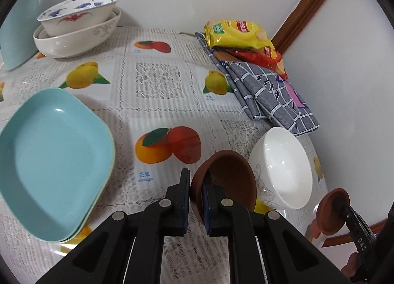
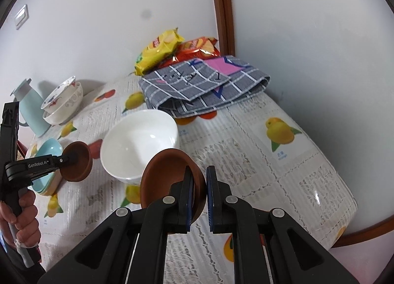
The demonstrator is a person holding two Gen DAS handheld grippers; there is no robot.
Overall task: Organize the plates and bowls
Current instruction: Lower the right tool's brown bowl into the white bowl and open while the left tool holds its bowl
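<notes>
My left gripper point(image 1: 197, 181) is shut on the rim of a small brown bowl point(image 1: 229, 175), which hangs tilted just above the tablecloth. My right gripper point(image 2: 200, 175) is shut on the rim of a second small brown bowl point(image 2: 167, 173), also tilted and off the cloth. Each view shows the other gripper too: the right gripper point(image 1: 343, 206) with its brown bowl point(image 1: 330, 215), and the left gripper point(image 2: 70, 158) with its brown bowl point(image 2: 80, 168). A white bowl point(image 1: 283, 168) point(image 2: 138, 143) stands upright between the two brown bowls. A stack of light blue plates point(image 1: 56, 141) point(image 2: 50, 149) lies to the left.
Two larger bowls point(image 1: 76, 25) point(image 2: 62, 104) are nested at the far left beside a pale blue jug point(image 2: 32, 109). Snack packets point(image 1: 236, 33) point(image 2: 162, 47) and a folded grey checked cloth point(image 1: 266, 91) point(image 2: 202, 86) lie against the wall. A hand point(image 2: 22, 217) holds the left gripper's handle.
</notes>
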